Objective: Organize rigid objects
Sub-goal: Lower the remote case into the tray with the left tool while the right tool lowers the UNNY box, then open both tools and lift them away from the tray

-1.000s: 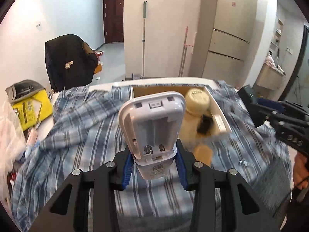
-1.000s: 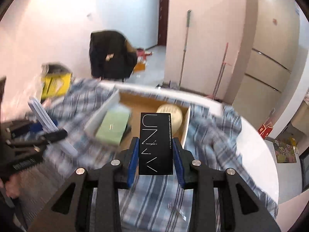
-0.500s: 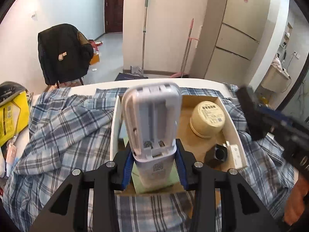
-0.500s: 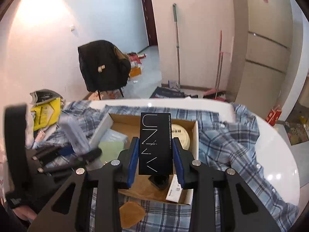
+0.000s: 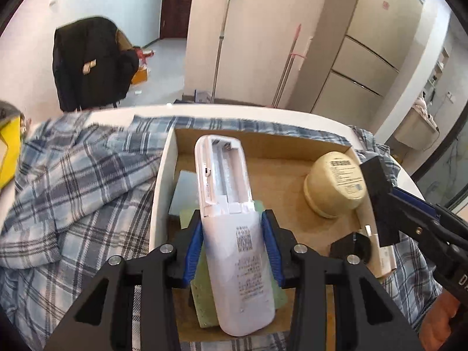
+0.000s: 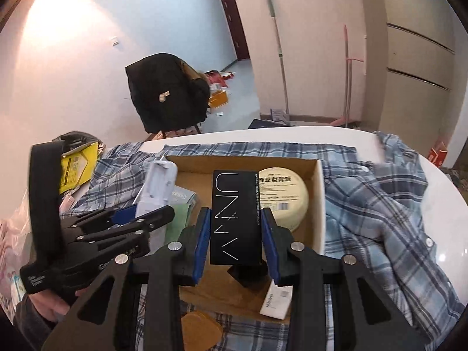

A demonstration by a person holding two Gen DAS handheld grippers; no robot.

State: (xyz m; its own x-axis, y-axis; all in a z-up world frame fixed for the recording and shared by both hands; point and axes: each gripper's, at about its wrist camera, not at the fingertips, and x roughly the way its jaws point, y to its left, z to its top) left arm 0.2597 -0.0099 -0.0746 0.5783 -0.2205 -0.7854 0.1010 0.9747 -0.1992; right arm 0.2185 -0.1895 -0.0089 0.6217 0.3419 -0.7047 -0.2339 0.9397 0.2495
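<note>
The left gripper [image 5: 232, 241] clamps a white plastic remote with its battery bay open [image 5: 231, 222] over the shallow cardboard box [image 5: 260, 139], left side. The right gripper [image 6: 236, 241] pinches a slim black carton [image 6: 235, 215] above the box's middle. Both look light, stiff and smooth; mid-body holds suit them.

A: How much of the flat pale-green box [image 5: 201, 301] shows from the left wrist?

B: Little. The white plastic remote control [image 5: 231, 225] lies across it, so its top face cannot be read.

A: And the small black angular object [image 6: 248, 273] in the open cardboard box [image 6: 318, 201]?

B: From the right wrist, the tall black carton with thin white lettering [image 6: 235, 216] covers its upper part. What it is, I cannot tell.

A: The yellow package [image 5: 7, 158]?

B: Cut off at the left edge.
</note>
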